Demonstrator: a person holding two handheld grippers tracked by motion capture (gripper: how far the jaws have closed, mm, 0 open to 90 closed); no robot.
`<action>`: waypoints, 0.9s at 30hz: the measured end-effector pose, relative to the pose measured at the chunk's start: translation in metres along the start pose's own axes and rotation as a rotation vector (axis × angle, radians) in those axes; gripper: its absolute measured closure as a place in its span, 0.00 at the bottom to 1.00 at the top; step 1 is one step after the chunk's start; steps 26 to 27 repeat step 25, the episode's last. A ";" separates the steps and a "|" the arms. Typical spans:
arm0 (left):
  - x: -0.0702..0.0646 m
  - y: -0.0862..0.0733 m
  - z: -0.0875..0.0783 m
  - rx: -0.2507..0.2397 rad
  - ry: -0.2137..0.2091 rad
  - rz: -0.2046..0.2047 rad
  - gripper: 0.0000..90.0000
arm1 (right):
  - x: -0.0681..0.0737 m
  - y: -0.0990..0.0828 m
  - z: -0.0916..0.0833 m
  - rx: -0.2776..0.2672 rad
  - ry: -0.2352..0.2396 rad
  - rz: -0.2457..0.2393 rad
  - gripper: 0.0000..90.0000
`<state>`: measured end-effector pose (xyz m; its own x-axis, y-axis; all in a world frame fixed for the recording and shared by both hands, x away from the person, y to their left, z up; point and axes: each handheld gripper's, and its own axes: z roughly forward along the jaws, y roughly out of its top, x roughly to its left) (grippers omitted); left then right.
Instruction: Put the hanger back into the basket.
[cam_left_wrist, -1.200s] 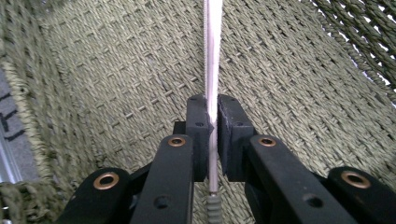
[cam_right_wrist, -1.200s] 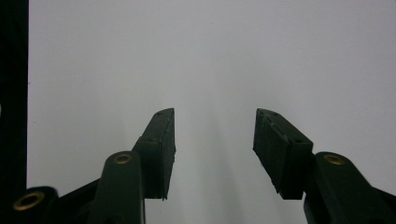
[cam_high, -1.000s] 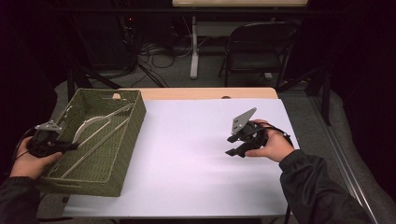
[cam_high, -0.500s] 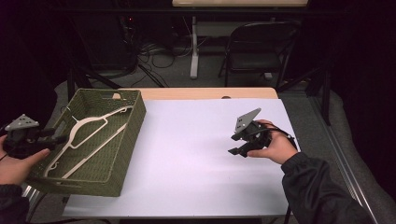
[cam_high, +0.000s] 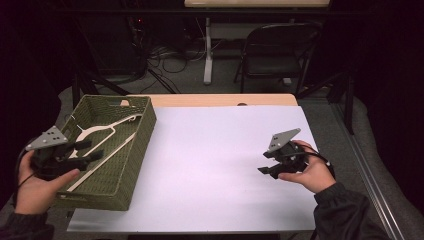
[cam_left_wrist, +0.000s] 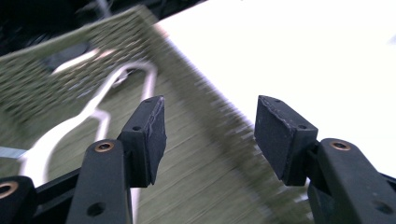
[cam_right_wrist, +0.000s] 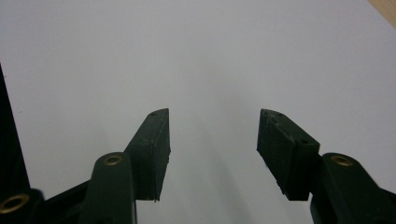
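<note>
At frame left, your left tool (cam_high: 92, 151) hangs wide and empty, jaws just opened, above the white hanger (cam_high: 102, 136) lying in the green basket (cam_high: 140, 135) (right tool (cam_high: 267, 162) wide too); withdraw without snagging it.

Each black claw, left claw (cam_high: 92, 151) and right claw (cam_high: 264, 162), carries a grey three-cornered plate on top. Its flat dark pads (cam_left_wrist: 149, 135) sit on arms with brass-ringed screw holes. The person wears dark sleeves (cam_high: 345, 215).
</note>
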<state>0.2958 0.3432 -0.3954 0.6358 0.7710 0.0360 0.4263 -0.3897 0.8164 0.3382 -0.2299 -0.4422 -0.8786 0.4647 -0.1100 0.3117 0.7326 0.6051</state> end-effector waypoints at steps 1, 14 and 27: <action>-0.007 0.001 0.002 -0.010 -0.019 0.009 0.48 | 0.002 -0.005 -0.002 -0.010 0.004 0.010 0.49; -0.075 -0.005 0.044 -0.088 -0.109 0.052 0.48 | 0.024 -0.058 -0.006 -0.097 -0.050 0.179 0.50; -0.104 -0.019 0.083 -0.015 -0.192 0.062 0.48 | 0.032 -0.074 0.010 -0.253 -0.091 0.240 0.53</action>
